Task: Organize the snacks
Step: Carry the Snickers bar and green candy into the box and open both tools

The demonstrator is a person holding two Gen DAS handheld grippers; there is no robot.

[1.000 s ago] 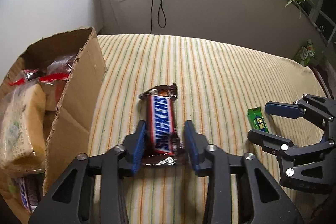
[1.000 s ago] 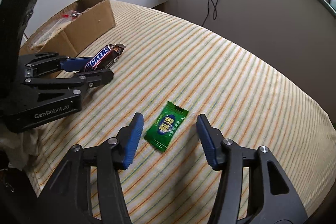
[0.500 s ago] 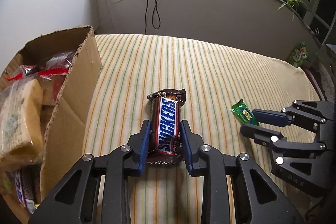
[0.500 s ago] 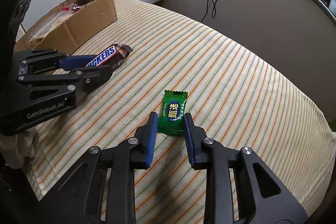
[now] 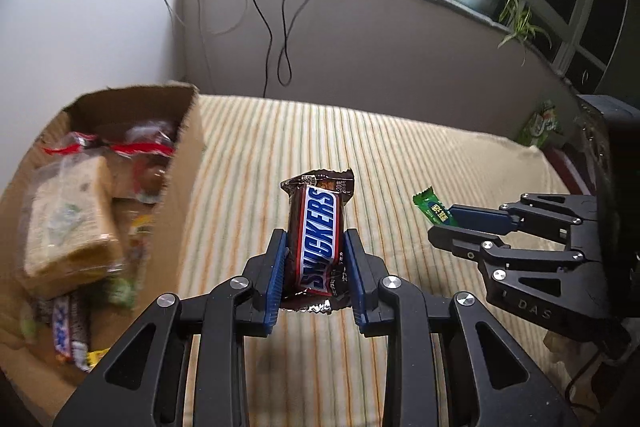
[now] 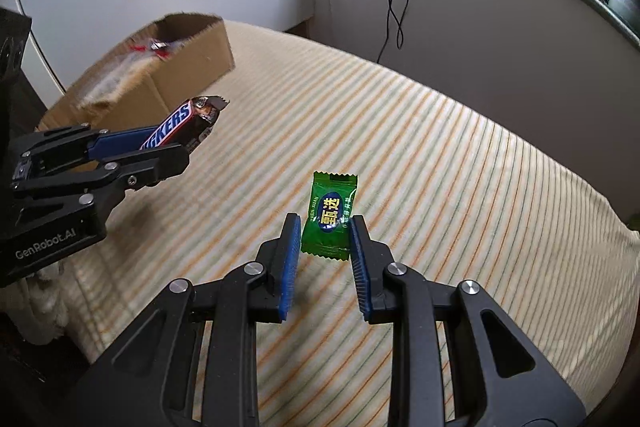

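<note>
Brown-wrapped Snickers bar [image 5: 318,241] is clamped in the left gripper [image 5: 316,277] above the striped cloth [image 5: 400,163], cardboard box [image 5: 182,187] at nine o'clock, while the right gripper [image 6: 326,257] pinches a green candy [image 6: 331,213]

The brown-wrapped Snickers bar [image 5: 318,239] carries white lettering on a blue band edged in red. The small green candy packet [image 6: 330,217] shows yellow characters on a dark blue oval. Both black two-finger grippers have blue pads [image 6: 291,263] (ribbed). The cream cloth [image 6: 440,187] has orange and green stripes; the far-left cardboard box [image 5: 188,163] is plain tan.
</note>
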